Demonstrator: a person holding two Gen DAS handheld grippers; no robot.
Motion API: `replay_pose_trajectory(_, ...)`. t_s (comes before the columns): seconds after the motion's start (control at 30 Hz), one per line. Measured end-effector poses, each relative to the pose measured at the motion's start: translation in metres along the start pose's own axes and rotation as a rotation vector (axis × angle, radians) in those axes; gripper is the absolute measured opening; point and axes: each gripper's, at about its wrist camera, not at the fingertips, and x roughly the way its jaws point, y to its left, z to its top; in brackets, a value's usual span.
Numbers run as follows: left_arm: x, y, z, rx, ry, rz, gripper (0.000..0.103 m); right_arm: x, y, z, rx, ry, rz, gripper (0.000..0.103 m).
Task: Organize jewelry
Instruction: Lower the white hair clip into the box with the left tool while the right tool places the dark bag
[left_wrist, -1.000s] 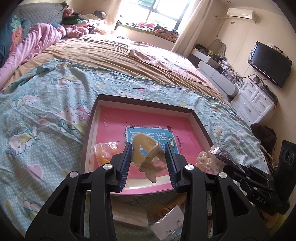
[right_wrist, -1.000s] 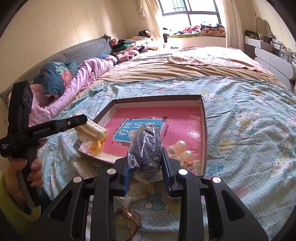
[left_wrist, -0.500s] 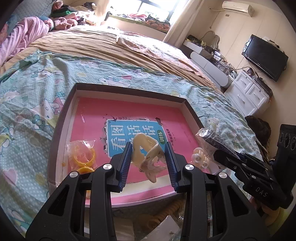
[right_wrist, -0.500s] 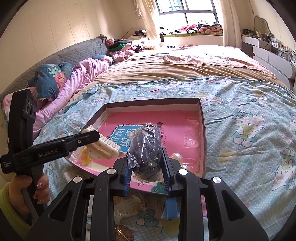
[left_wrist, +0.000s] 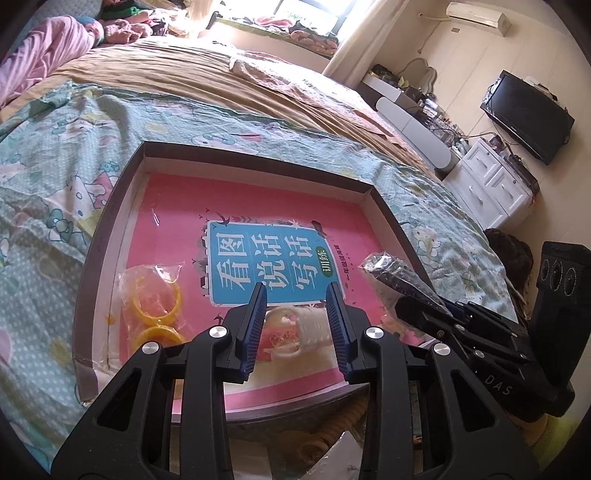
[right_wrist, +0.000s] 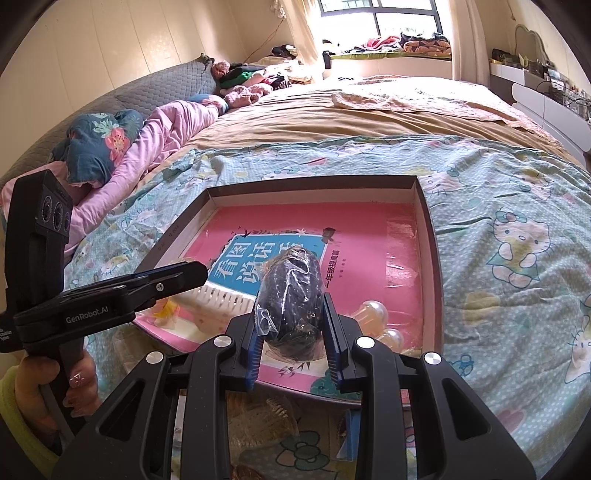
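A shallow brown box (left_wrist: 236, 158) with a pink book cover inside lies on the bed; it also shows in the right wrist view (right_wrist: 428, 218). My left gripper (left_wrist: 297, 295) is open above a cream hair claw clip (left_wrist: 295, 328) that lies on the box's near part. Bagged yellow bangles (left_wrist: 155, 310) lie at the box's left. My right gripper (right_wrist: 291, 306) is shut on a dark item in a clear plastic bag (right_wrist: 290, 291), held above the box. Pearl-like pieces (right_wrist: 375, 314) lie in the box's near right.
Loose packets and gold-coloured pieces (right_wrist: 258, 417) lie on the Hello Kitty bedsheet (right_wrist: 517, 251) in front of the box. A white dresser (left_wrist: 491, 184) and a television (left_wrist: 524, 114) stand at the right. Pillows and clothes (right_wrist: 110, 147) lie at the bed's head.
My left gripper has lowered over the box, opened and let go of the hair claw clip, which now lies in the box. My right gripper has moved forward over the box with the bagged item.
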Motion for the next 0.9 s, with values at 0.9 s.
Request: replay_pose_trajectory(0.9, -0.017, 0.007, -0.003, 0.006, -0.028, 0.08, 0.031, 0.014, 0.005, -0.014, -0.011, 0.07, -0.033, 0.037)
